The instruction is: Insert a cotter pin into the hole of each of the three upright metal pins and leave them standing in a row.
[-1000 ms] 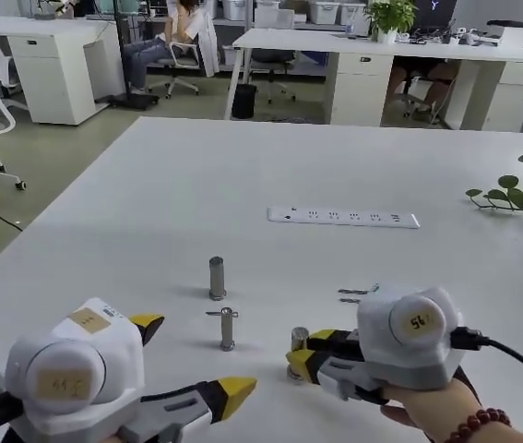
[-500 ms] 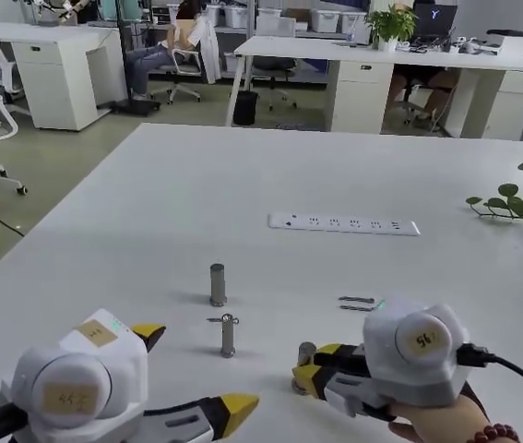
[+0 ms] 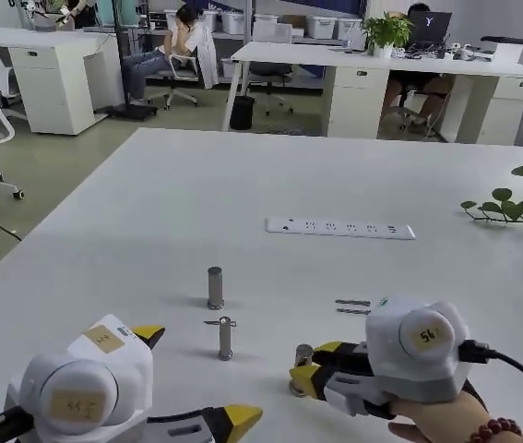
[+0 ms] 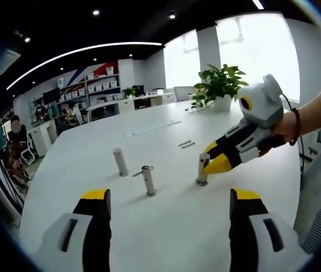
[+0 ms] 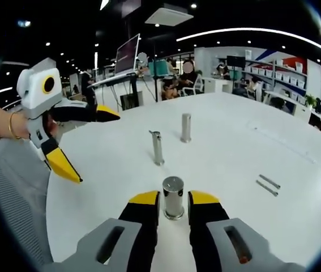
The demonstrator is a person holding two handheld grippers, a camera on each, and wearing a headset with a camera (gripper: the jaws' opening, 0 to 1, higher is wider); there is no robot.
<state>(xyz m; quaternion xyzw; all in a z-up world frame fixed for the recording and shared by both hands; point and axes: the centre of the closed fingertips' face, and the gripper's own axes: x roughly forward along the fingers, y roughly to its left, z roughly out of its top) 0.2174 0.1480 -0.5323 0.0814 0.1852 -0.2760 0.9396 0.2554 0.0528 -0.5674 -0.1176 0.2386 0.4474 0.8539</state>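
the right gripper [image 3: 300,369] lies low over the white table [image 3: 196,203] with its yellow-tipped jaws drawn in against both flanks of the nearest pin [image 3: 303,354], pinching it a little below its flat top; in the right gripper view the pin [image 5: 173,197] stands upright between the tips of that gripper [image 5: 174,199]. the left gripper [image 3: 196,374] hovers at the near left with its jaws spread wide and nothing between them, and in its own view the gap of the left gripper [image 4: 170,195] looks out across bare tabletop toward all three pins.

the three pins stand upright in a slanting line. the far pin [image 3: 215,287] is plain as far as can be seen. the middle pin [image 3: 225,338] carries a cotter pin [image 3: 213,323] through the hole near its top, sticking out to one side (its looped end shows best in the left gripper view). the loose cotter pins [image 3: 352,306], two of them, lie flat side by side on the table just beyond the right gripper, apart from every pin.

farther back a power strip [image 3: 340,228] lies across the table, and a trailing plant [image 3: 510,198] reaches in from the right edge. on a desk behind stands a potted plant [image 3: 388,28], leafy green in a pale pot. storage bins [image 3: 243,18] sit in a row at the back wall; what is in them cannot be told.
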